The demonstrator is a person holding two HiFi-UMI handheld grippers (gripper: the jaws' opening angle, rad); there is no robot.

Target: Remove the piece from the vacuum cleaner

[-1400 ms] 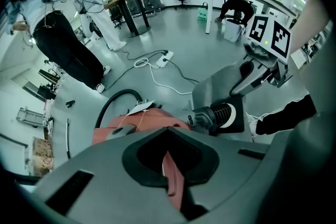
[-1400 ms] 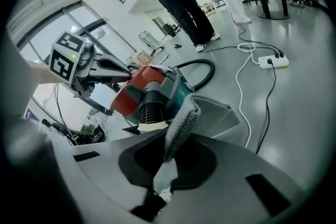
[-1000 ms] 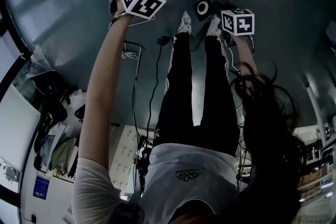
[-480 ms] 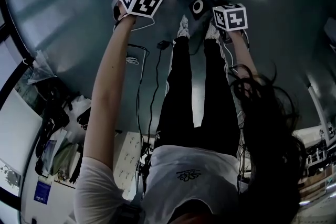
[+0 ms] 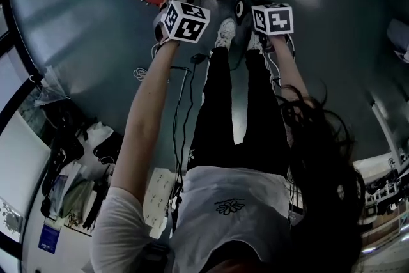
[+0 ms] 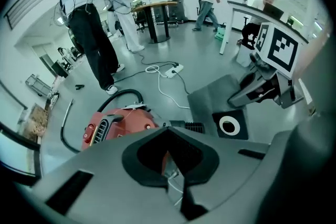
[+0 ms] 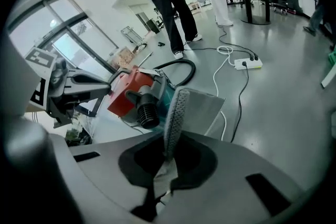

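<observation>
Right gripper view: the right gripper (image 7: 166, 164) is clamped on the grey piece (image 7: 176, 113), which looks free of the red vacuum cleaner (image 7: 128, 94) just beyond. Left gripper (image 6: 172, 173) is closed and empty.

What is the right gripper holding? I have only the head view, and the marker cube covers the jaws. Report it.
Observer: The right gripper view shows the right gripper shut on the edge of a grey dust bag.
Operator: Now check the left one.
Observer: In its own view the left gripper has its jaws together, with nothing between them.
Operator: Look at the machine's opening.
Observer: The right gripper view shows a black ribbed port on the red vacuum cleaner. Its open end faces that gripper, and the bag is not attached to it.
</observation>
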